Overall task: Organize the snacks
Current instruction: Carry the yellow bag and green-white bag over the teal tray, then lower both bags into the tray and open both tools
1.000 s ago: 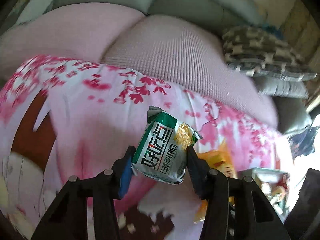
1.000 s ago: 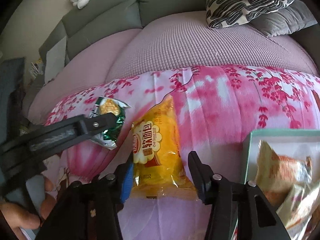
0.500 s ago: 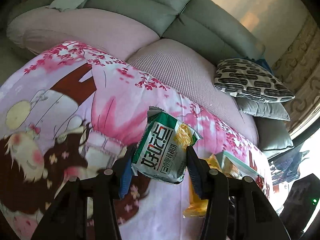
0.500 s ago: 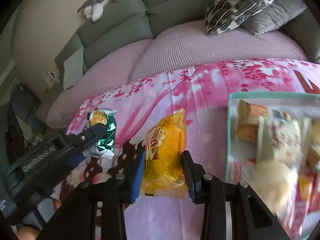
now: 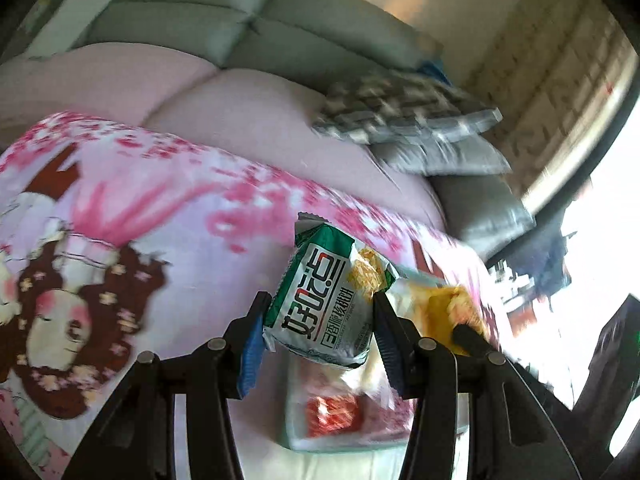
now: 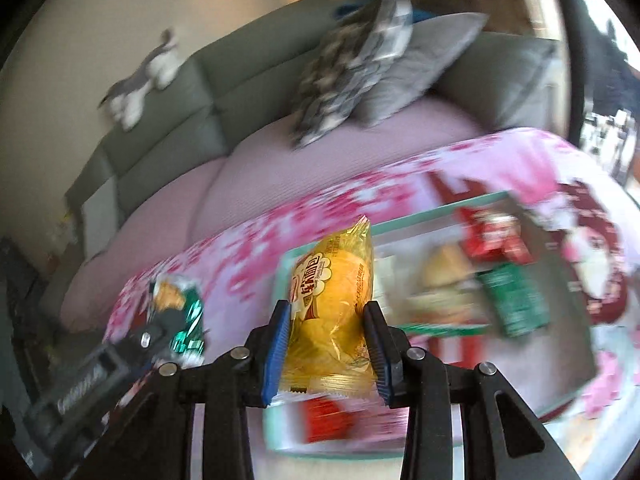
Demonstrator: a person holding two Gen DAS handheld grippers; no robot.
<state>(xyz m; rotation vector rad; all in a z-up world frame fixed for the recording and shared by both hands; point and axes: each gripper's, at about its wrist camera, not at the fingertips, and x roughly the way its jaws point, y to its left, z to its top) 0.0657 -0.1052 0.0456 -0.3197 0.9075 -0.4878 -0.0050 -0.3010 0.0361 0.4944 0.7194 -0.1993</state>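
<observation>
Left gripper [image 5: 319, 322]: jaws partly open, both blue pads pressed flat against the sides of a green-and-white snack packet [image 5: 325, 300]. The packet is clear of the cloth, held up in the air, its printed face turned toward the camera and its crimped top edge pointing up and away.

Right gripper [image 6: 327, 334]: jaws closer together than the left pair, pads squeezing a yellow bread packet [image 6: 332, 300] at its lower half (the wrapper bulges above the pads and its crimped bottom seam hangs just below them). This packet is also lifted off the surface.

Both packets are over or just beside a shallow tray [image 6: 412, 218] with a pale green rim, which sits on a pink cloth [image 5: 172, 208] printed with blossoms and a cartoon figure. In the right wrist view the yellow packet overlaps the tray's near left corner. Tray contents are blurred: a red packet [image 6: 496, 236] toward the far side, a dark green packet [image 6: 516, 300] to its right front, something pale orange between them, another red wrapper at the near edge under the right gripper. Exact count cannot be told.

From the right wrist view the left gripper shows at lower left with its green packet, well to the left of the tray.

Behind the cloth: a sofa with pink seat cushions [image 5: 248, 120] and a grey back, a patterned pillow [image 6: 352, 64] leaning on a plain grey one, a plush toy [image 6: 140, 80] on top of the sofa back
</observation>
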